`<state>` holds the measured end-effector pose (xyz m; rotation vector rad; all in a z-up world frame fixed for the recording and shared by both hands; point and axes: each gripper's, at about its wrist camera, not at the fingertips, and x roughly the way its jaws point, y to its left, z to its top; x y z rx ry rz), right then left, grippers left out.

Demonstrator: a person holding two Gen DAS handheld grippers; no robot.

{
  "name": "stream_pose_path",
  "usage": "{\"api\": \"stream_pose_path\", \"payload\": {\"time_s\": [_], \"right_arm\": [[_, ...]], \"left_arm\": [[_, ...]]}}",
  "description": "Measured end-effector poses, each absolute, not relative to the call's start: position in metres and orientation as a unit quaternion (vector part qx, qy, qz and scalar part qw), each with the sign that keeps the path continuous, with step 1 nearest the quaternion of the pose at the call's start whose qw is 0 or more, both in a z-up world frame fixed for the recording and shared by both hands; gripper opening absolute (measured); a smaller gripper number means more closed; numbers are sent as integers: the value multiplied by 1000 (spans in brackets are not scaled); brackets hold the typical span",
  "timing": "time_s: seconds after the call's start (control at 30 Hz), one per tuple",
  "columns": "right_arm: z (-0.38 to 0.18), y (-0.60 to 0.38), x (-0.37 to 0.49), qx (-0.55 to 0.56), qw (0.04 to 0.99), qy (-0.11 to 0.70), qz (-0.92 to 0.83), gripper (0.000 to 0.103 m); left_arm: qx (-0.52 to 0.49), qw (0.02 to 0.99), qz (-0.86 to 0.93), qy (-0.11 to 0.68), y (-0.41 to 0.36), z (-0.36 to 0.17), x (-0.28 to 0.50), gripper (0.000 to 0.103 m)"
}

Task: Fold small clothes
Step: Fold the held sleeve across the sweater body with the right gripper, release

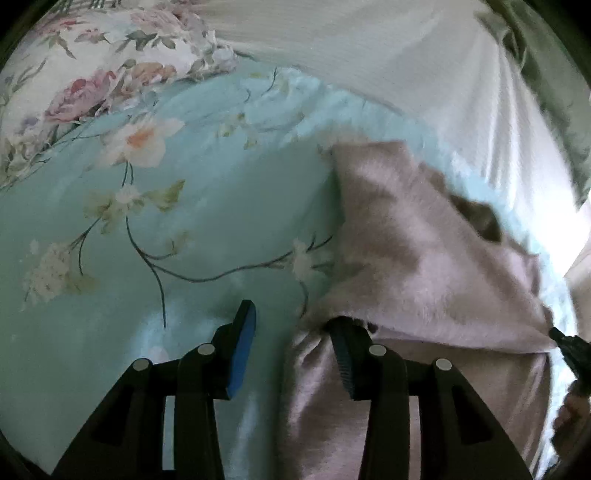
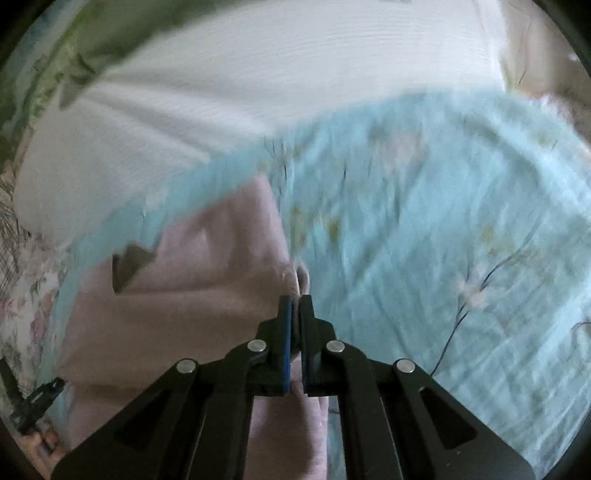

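Note:
A small pale pink garment [image 1: 417,258] lies on a turquoise floral bedsheet [image 1: 192,229], part of it folded over itself. My left gripper [image 1: 291,321] is open; its right finger [image 1: 343,354] sits at the garment's left edge and the cloth drapes over its tip. My right gripper [image 2: 295,301] is shut on the garment's [image 2: 192,295] right corner, the cloth pinched between its pads. The right gripper also shows at the right edge of the left wrist view [image 1: 565,343], holding the corner. The left gripper shows at the lower left of the right wrist view [image 2: 40,398].
A floral pillow [image 1: 92,70] lies at the far left. A white ribbed blanket [image 1: 406,62] covers the far side of the bed, also in the right wrist view [image 2: 258,81]. A green floral cloth [image 2: 92,33] lies beyond it. Bare sheet [image 2: 461,221] spreads to the right.

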<state>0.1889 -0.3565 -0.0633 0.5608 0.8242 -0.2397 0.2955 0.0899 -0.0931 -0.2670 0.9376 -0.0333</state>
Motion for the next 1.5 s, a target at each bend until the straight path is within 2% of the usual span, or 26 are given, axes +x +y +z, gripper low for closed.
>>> {"api": "stream_pose_path", "payload": {"time_s": [0.07, 0.17, 0.2, 0.23, 0.27, 0.3, 0.33, 0.47, 0.6, 0.83, 0.87, 0.9, 0.93, 1.0, 1.13, 1.2, 1.3, 1.5], "right_arm": [[-72, -353, 191, 269, 858, 423, -113, 7], [-45, -336, 178, 236, 881, 386, -140, 8], [-33, -328, 175, 223, 890, 367, -151, 13], [-20, -317, 174, 212, 901, 349, -147, 31], [-9, -305, 177, 201, 909, 338, -135, 44], [0, -291, 183, 188, 917, 332, -117, 66], [10, -275, 191, 171, 924, 327, -96, 70], [29, -210, 238, 161, 929, 332, 41, 70], [18, -128, 324, 182, 867, 388, 253, 70], [-26, -20, 452, 80, 820, 472, 313, 70], [-35, -12, 464, 59, 810, 496, 308, 67], [-50, 1, 472, 37, 785, 532, 316, 52], [-57, 8, 475, 23, 771, 550, 321, 25], [-60, 17, 470, -17, 783, 540, 308, 9], [-40, -3, 471, 88, 831, 443, 325, 7], [-48, -6, 476, 114, 843, 436, 294, 7], [-61, -16, 475, 154, 826, 465, 277, 9], [-16, -72, 405, 179, 863, 406, 242, 9]], "left_arm": [[-129, 884, -15, 449, 90, -97, 295, 40], [-133, 885, -19, 445, 92, -97, 294, 40], [-135, 885, -20, 445, 93, -97, 294, 40], [-136, 886, -21, 443, 94, -98, 293, 40], [-137, 886, -21, 442, 94, -98, 293, 40], [-139, 887, -21, 441, 94, -99, 292, 40], [-143, 887, -21, 438, 94, -100, 290, 40], [-172, 887, -18, 429, 103, -101, 284, 41], [-199, 884, -18, 423, 111, -102, 282, 41], [-214, 884, -32, 415, 117, -105, 280, 41], [-217, 884, -35, 413, 118, -106, 280, 41], [-220, 884, -36, 411, 118, -106, 279, 41], [-226, 883, -36, 409, 120, -107, 279, 40], [-238, 882, -34, 405, 123, -108, 278, 37], [-236, 882, -22, 407, 124, -109, 279, 34], [-234, 882, -24, 409, 125, -107, 279, 34], [-237, 879, -33, 412, 134, -99, 273, 31], [-252, 883, -93, 384, 135, -66, 271, 30]]}}
